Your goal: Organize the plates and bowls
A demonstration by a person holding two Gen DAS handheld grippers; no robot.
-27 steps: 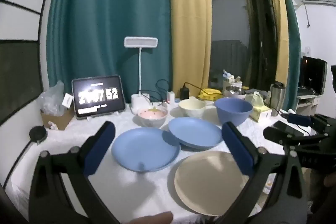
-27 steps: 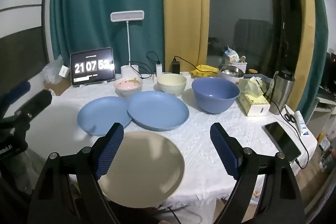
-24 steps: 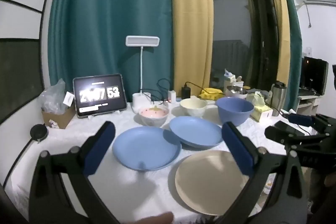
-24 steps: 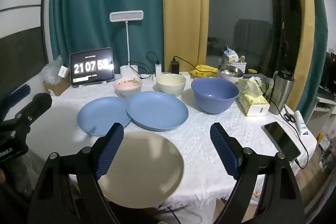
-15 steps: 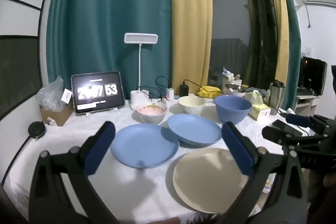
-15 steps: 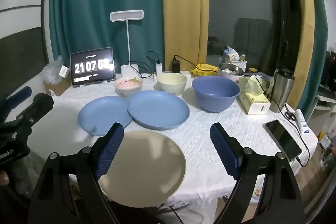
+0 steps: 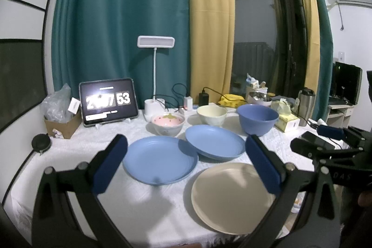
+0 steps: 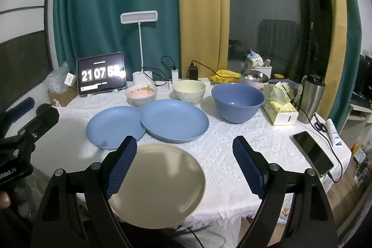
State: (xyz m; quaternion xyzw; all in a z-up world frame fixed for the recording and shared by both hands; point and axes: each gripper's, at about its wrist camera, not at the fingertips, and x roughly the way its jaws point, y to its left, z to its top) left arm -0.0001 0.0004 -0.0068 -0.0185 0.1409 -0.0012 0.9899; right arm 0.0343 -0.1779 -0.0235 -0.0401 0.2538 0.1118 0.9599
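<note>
the beige plate (image 8: 160, 180) lies flat at the near table edge, in front of the two overlapping blue plates (image 8: 173, 120), directly below the right gripper (image 8: 181, 164), which looks nearer it than the left gripper (image 7: 186, 162); both grippers stand wide apart, holding nothing.

White tablecloth (image 8: 227, 145): woven cloth showing an embossed pattern, fraying at the near edge. Beige plate (image 8: 160, 180) between the right tongs' pads is looking smooth, matt. Blue plates (image 8: 174, 120) showing a satin sheen. Tumbler (image 8: 310, 99) far right is reading as brushed metal. Pads (image 8: 121, 166): knurled rubbery blue.
</note>
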